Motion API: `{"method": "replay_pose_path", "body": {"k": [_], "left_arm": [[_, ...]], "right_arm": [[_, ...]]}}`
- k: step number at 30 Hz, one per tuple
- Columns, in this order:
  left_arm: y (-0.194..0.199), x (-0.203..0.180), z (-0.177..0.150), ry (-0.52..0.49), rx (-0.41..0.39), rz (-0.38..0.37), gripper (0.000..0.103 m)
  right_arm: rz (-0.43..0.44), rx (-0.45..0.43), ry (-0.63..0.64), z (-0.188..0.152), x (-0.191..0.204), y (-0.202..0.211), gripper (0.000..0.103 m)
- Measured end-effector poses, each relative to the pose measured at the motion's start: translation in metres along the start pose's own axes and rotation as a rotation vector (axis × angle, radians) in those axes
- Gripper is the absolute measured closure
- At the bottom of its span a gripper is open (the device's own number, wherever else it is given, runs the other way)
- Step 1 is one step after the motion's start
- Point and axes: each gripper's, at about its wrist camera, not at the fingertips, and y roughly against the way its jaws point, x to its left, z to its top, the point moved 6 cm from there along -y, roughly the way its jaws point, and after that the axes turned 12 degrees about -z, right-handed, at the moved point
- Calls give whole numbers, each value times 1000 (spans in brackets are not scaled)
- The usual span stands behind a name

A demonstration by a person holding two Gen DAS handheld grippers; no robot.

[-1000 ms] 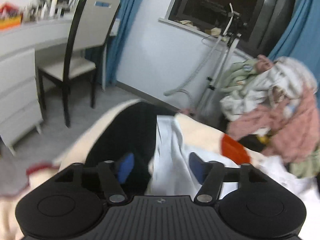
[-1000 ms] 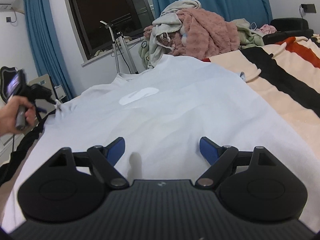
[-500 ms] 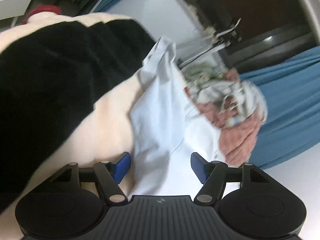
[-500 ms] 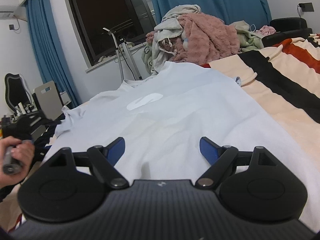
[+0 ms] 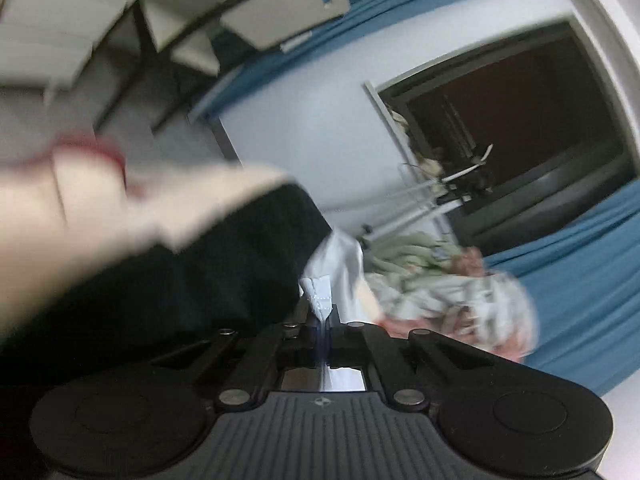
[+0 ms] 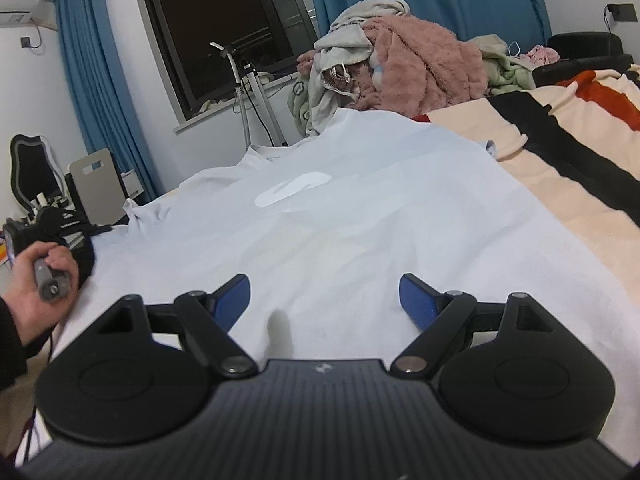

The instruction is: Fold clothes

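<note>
Nearest in the left wrist view, the left gripper [image 5: 320, 322] has its jaws pressed together on a small bunch of pale fabric, which looks like the sleeve end of the T-shirt [image 5: 338, 256]; a stitched hem stands up just past the fingertips. In the right wrist view the right gripper [image 6: 324, 300] hovers low over the shirt's near hem with its jaws spread wide and nothing between them.

The T-shirt [image 6: 340, 216] lies flat across the near part of the bed, on a striped blanket [image 6: 568, 152], collar toward the far edge and a white logo near the middle. The step in hand looks like the first fold: the left side has its sleeve pinched and the right has not yet taken hold. The next move probably calls for the right gripper to drop and close on the hem or near corner, so that both can carry one side over the middle together without dragging the rest.

The right wrist view alone shows the whole shirt, the left hand [image 6: 38, 296] on its handle at the bed's left edge, and the pile of clothes [image 6: 400, 64] at the far edge. The left wrist view, tilted and blurred, alone shows the grip itself, with a chair [image 5: 276, 8] and window [image 5: 508, 132] beyond.
</note>
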Motion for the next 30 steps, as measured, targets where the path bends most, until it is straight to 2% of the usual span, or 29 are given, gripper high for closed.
{"method": "replay_pose_path", "body": {"k": [3,4,6,7,8,12,13,17,19,22,25,30], "left_arm": [[4,-12,16,-142,9,98,99],[4,-16,19,-182,19,120,94],[9,-22,18,-262,27,162,80],[15,-25,16,-290,34,172,60],[21,-28,14,-319,42,181,44],[56,-45,-3,-415,93,194,35],[63,-53,-12,-441,116,187,30],[114,-88,-53,-536,235,162,26],[147,-94,-75,-531,317,164,26],[201,-92,-109,-490,454,176,25],[256,-76,-142,-404,588,197,25],[307,-43,-181,-285,739,281,27]], "right_arm": [[1,-4,0,1,1,0,20],[1,-8,2,2,1,0,20],[2,-16,6,3,2,2,20],[2,-20,8,3,2,2,20],[2,-24,9,4,3,3,20],[3,-52,27,8,7,9,20],[4,-60,32,9,7,11,20],[7,-95,40,17,6,22,20],[6,-109,34,21,4,29,20],[4,-130,34,26,1,39,20],[1,-150,55,29,2,52,20],[-16,-173,76,34,1,81,20]]}}
